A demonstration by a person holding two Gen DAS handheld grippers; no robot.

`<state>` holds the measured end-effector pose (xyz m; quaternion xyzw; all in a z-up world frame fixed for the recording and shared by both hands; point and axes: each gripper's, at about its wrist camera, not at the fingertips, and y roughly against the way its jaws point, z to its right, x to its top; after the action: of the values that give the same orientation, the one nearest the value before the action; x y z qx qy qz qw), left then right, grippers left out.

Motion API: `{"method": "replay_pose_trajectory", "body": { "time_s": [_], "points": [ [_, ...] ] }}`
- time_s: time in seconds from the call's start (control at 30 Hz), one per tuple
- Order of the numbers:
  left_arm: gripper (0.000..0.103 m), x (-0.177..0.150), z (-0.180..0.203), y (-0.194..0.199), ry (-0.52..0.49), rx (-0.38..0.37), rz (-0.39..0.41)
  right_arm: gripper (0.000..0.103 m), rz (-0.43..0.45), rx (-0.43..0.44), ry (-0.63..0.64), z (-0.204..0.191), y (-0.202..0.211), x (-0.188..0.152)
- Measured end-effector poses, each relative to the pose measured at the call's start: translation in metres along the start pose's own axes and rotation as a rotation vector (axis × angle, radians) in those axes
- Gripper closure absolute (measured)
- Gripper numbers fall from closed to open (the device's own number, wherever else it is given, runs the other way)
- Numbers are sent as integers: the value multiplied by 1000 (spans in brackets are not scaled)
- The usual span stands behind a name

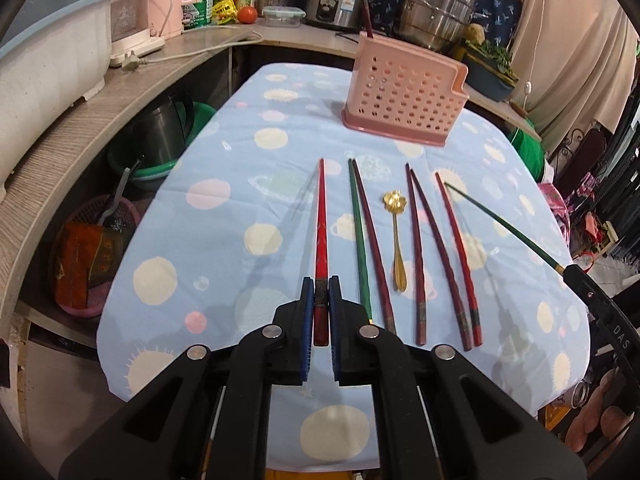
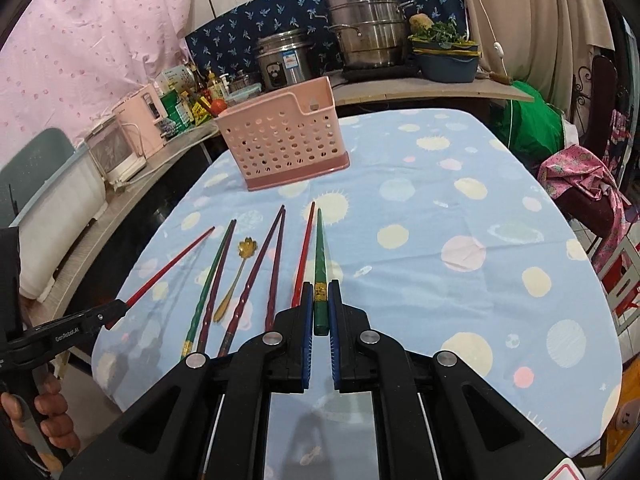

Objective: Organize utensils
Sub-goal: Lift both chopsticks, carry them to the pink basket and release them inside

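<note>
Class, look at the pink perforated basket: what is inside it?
One dark red chopstick stands up out of the pink basket. Its lower part and the basket's floor are hidden by the walls.

Red chopstick [image 1: 321, 236] clamped between blue pads [image 1: 307, 304] of left gripper [image 1: 321, 300]; green chopstick [image 1: 504, 229] held at right by right gripper [image 1: 570, 271]; gold spoon [image 1: 395, 236] laid among chopsticks on spotted cloth [image 1: 224, 216], pink basket [image 1: 404, 92] beyond

Both views are evenly lit and sharp, with no motion blur. Soft, faint shadows fall on the cloth [image 1: 224, 216] just left of the red chopstick [image 1: 321, 240] and below the tool. Metal pots [image 2: 366, 28] far ahead carry mild glare. Fisheye bending curves the counter [image 1: 80, 140] and darkens the corners.
</note>
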<state>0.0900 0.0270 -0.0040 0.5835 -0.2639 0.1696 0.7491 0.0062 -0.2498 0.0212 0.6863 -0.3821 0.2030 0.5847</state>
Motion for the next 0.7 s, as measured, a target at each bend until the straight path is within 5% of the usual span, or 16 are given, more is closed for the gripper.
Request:
{"method": "replay_pose_trajectory", "body": {
  "time_s": [0.7],
  "points": [
    [96, 80, 8, 52, -10, -3, 198, 96, 168, 44, -28, 9, 31, 82]
  ]
}}
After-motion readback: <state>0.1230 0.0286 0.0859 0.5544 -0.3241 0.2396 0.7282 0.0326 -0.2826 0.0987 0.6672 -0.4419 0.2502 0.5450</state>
